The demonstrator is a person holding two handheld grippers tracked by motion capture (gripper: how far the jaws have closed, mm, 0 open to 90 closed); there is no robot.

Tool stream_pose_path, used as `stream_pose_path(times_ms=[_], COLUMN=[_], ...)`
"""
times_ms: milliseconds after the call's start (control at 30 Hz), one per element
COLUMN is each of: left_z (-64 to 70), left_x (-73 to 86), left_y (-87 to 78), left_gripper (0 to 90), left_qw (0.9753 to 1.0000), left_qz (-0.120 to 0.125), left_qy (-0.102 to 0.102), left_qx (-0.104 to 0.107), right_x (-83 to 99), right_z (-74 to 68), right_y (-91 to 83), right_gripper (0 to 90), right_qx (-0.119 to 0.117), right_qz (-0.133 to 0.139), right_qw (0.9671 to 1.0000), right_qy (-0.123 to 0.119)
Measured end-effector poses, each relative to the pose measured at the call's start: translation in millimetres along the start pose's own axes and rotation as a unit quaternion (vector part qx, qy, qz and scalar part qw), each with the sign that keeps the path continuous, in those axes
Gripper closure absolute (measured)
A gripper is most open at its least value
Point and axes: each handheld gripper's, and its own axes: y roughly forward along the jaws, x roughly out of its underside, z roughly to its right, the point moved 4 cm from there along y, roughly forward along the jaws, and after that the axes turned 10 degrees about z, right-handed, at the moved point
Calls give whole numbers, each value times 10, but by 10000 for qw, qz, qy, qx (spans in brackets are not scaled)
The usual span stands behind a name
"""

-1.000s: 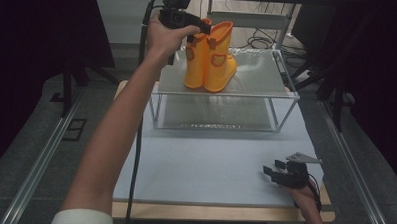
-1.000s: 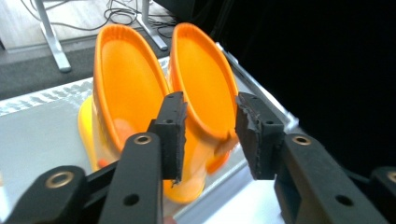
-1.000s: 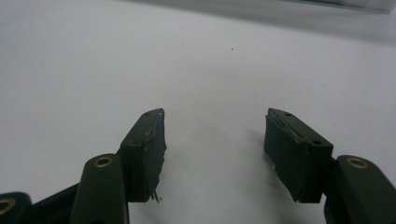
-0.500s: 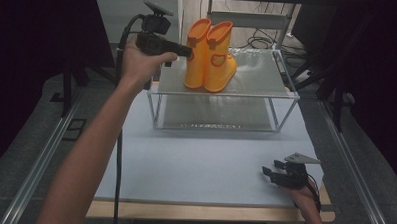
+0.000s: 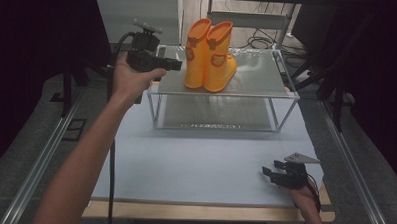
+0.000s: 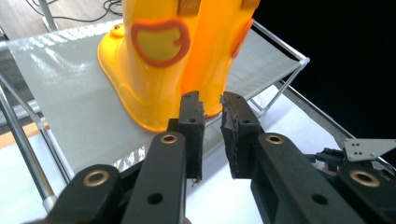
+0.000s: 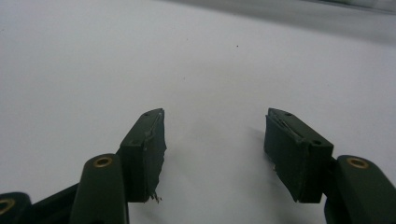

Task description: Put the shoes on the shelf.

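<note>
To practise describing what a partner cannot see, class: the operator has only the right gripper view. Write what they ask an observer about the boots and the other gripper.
Operator: Where are the boots?
Observer: The two orange boots stand upright, side by side, on top of a metal-framed shelf at the far side of the table.
Operator: Is the left gripper holding them?
Observer: No. The left gripper is held level at the boots' left and points at them. The left gripper view shows its jaws a narrow gap apart, just short of the boots, with nothing between them.
</note>
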Motion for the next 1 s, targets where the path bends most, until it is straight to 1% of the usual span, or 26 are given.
stream_pose_path(times_ms=[67,100,133,167,200,233,367,433,500,667,733,900,1000], left_z=[-32,-72,-72,-113,-113,-152,-201,-251,-285,-338,-371,-406,-429], left_x=[69,138,138,202,202,265,353,432,476,545,575,584,587], left_y=[-6,-4,-4,7,7,21,48,82,112,184,244,330,398], left_gripper=[832,846,851,857,862,867,889,891,893,894,893,893,893], left_qw=[10000,10000,10000,9999,9999,9998,9997,9994,9993,9988,9985,9980,9977], left_qz=[-30,-68,-68,-87,-87,-136,-200,-263,-282,-366,-414,-445,-504], left_qy=[0,-26,-26,-79,-79,-108,-156,-195,-232,-293,-320,-399,-401], left_qx=[-4,-20,-20,-25,-25,-30,-46,-66,-81,-106,-149,-190,-228], right_x=[0,0,0,0,0,0,0,0,0,0,0,1,1], right_z=[1,1,2,2,2,2,4,4,6,9,8,9,10], right_y=[0,0,0,0,0,-1,-1,-1,-1,1,1,1,0], right_gripper=[383,383,384,384,384,384,385,385,385,386,386,386,385], right_qx=[0,-14,-15,-15,-15,-16,-22,-22,-23,-30,-29,-32,-33], right_qz=[-4,-6,-7,-7,-9,-11,-10,-12,-8,10,10,11,12], right_qw=[10000,10000,10000,10000,10000,10000,10000,10000,10000,10000,10000,10000,10000], right_qy=[4,18,23,25,27,32,36,38,42,69,67,73,74])
